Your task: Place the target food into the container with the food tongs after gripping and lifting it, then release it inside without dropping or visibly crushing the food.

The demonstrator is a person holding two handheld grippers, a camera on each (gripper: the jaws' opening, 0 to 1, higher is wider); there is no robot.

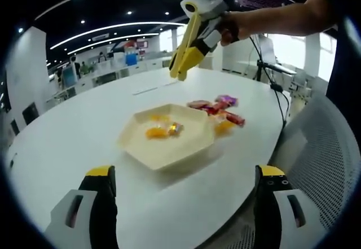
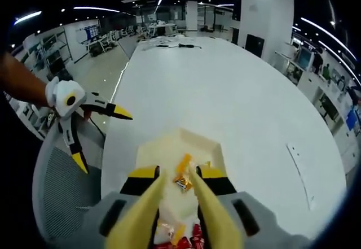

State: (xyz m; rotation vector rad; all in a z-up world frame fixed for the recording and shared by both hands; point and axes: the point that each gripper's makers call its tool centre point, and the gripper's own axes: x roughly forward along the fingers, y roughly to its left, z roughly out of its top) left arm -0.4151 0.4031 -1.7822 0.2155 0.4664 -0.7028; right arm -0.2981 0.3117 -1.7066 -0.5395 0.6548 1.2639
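A cream hexagonal container (image 1: 148, 150) (image 2: 197, 142) sits on the white table and holds orange food pieces (image 1: 155, 131) (image 2: 184, 162) and a wrapped candy (image 1: 174, 129) (image 2: 181, 184). Just beyond it lies a pile of wrapped candies (image 1: 217, 109) (image 2: 186, 239). My right gripper (image 1: 198, 30) (image 2: 177, 173) is shut on yellow food tongs (image 1: 185, 51) (image 2: 211, 209), held high over the table. The tong tips carry nothing, and the arms stand slightly apart above the container. My left gripper (image 1: 186, 173) (image 2: 104, 142) is open and empty, near the table edge by the chair.
A grey mesh chair (image 1: 321, 153) (image 2: 62, 187) stands at the table's near edge. A stand with cables (image 1: 271, 71) rises beside the table. A thin white strip (image 2: 299, 154) lies on the tabletop. Desks and people fill the office behind.
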